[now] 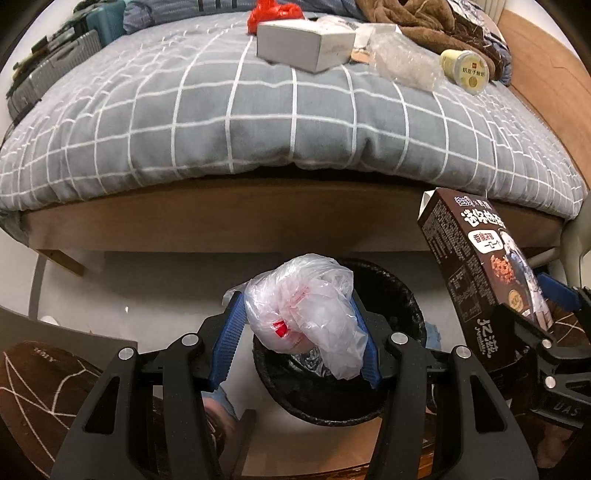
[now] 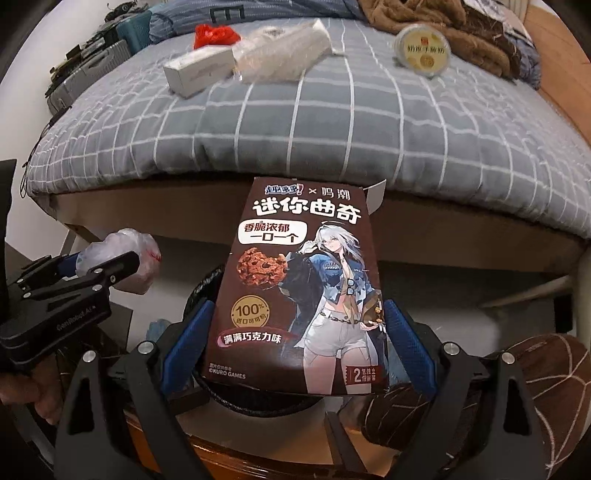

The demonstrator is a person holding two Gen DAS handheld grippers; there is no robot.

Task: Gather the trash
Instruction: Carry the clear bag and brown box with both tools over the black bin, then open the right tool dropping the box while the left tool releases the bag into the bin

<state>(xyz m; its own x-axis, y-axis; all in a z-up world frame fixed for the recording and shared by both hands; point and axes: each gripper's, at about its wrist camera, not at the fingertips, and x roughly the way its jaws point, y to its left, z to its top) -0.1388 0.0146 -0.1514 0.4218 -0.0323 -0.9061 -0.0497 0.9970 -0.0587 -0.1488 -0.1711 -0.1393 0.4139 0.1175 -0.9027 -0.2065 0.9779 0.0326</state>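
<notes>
My left gripper point(image 1: 299, 332) is shut on a crumpled clear plastic bag point(image 1: 310, 317) and holds it right above the black trash bin point(image 1: 402, 295) on the floor. It also shows at the left of the right wrist view point(image 2: 110, 266) with the bag point(image 2: 144, 269). My right gripper point(image 2: 299, 332) is shut on a brown cookie box point(image 2: 295, 280), held upright over the bin's rim point(image 2: 201, 288). In the left wrist view the box point(image 1: 487, 280) is at the right of the bin.
The bed with a grey checked cover point(image 1: 258, 122) lies ahead. On it lie a white box point(image 1: 303, 44), a red bag point(image 1: 269, 13), a clear plastic bottle point(image 1: 402, 62), a round yellow cup point(image 1: 465, 70) and a brown blanket point(image 1: 424, 22). Suitcases point(image 1: 62, 59) stand at the far left.
</notes>
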